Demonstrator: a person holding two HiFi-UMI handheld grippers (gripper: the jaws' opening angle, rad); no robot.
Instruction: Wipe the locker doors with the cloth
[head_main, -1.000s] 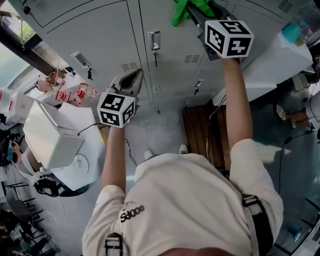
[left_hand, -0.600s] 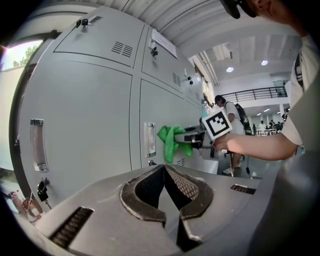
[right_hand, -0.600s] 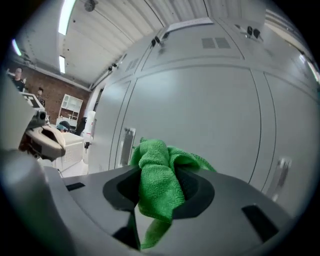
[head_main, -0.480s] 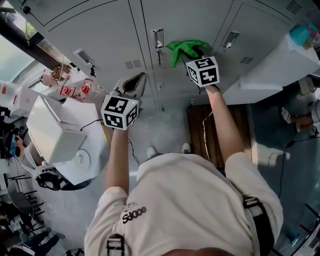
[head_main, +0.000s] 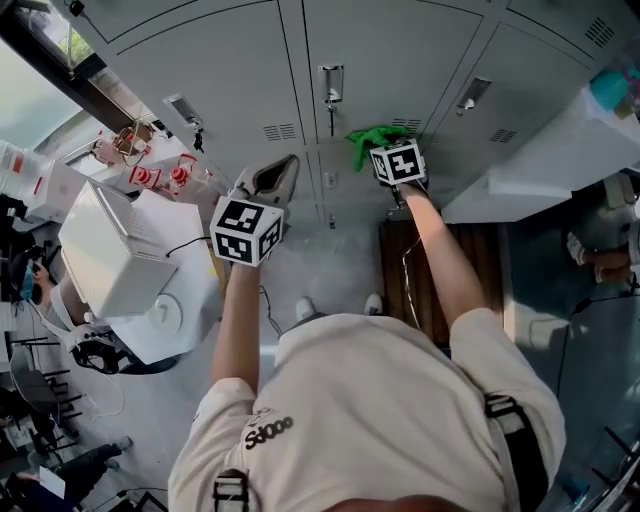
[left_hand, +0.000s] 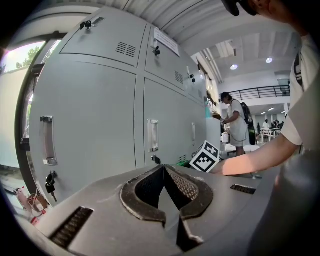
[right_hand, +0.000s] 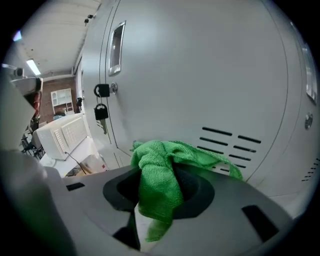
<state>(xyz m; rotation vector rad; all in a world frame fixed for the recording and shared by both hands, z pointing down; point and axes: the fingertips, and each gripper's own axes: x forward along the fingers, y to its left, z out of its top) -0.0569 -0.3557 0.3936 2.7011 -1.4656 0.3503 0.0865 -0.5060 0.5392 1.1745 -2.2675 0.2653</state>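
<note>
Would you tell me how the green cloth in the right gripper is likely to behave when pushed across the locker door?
The green cloth looks floppy: it folds and droops over the right gripper, so it will probably bunch rather than stay flat. Its looped pile suggests it is light and should drag softly on the smooth locker door.

The bright green microfibre cloth (right_hand: 157, 172) is scrunched into a lumpy wad and pinched in the jaws of the right hand-held gripper (right_hand: 159, 197), with a loose fold flopping out over the top. It sits low on the pale grey metal locker doors (head_main: 390, 50), just beside a set of vent slots (right_hand: 227, 137), and seems to touch the panel there. The doors are all closed, flat and plain. Each has an upright recessed handle (right_hand: 116, 47), and one has a key (right_hand: 101, 114) hanging from its lock.
</note>
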